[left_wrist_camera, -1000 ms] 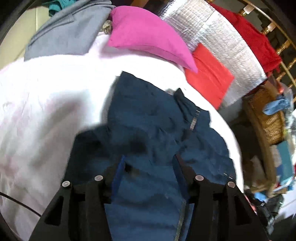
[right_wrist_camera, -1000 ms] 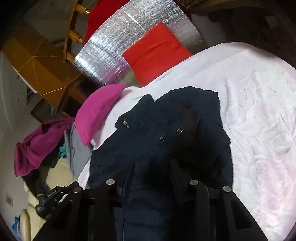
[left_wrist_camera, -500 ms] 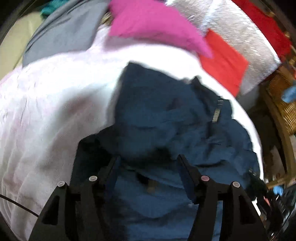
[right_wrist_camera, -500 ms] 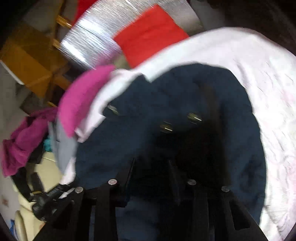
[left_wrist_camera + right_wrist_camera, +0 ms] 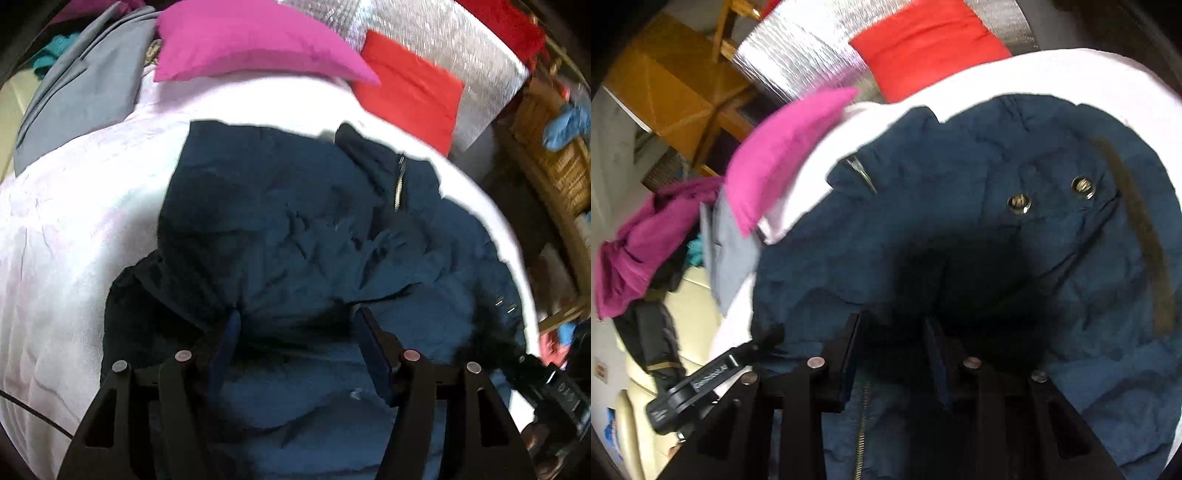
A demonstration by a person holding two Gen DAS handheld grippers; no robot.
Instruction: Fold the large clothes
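Note:
A dark blue jacket point(image 5: 295, 229) lies crumpled on a white bed cover point(image 5: 74, 221); its zipper point(image 5: 399, 184) shows near the collar. My left gripper point(image 5: 295, 317) is open, with its fingers low over the jacket's near part. In the right wrist view the same jacket point(image 5: 960, 240) fills the frame, with two metal snaps point(image 5: 1019, 203) showing. My right gripper point(image 5: 892, 325) is open just above the jacket's dark fold. Neither gripper holds cloth.
A pink pillow point(image 5: 251, 44), a red pillow point(image 5: 410, 92) and a silver foil mat point(image 5: 443, 40) lie at the bed's far end. A grey garment point(image 5: 81, 88) lies at the far left. A wicker basket point(image 5: 554, 158) stands to the right. The other gripper point(image 5: 698, 384) shows at the left.
Both grippers have moved forward and down toward the jacket, which now looks larger in both views. The jacket's near part has bunched up more. Both grippers stay open.

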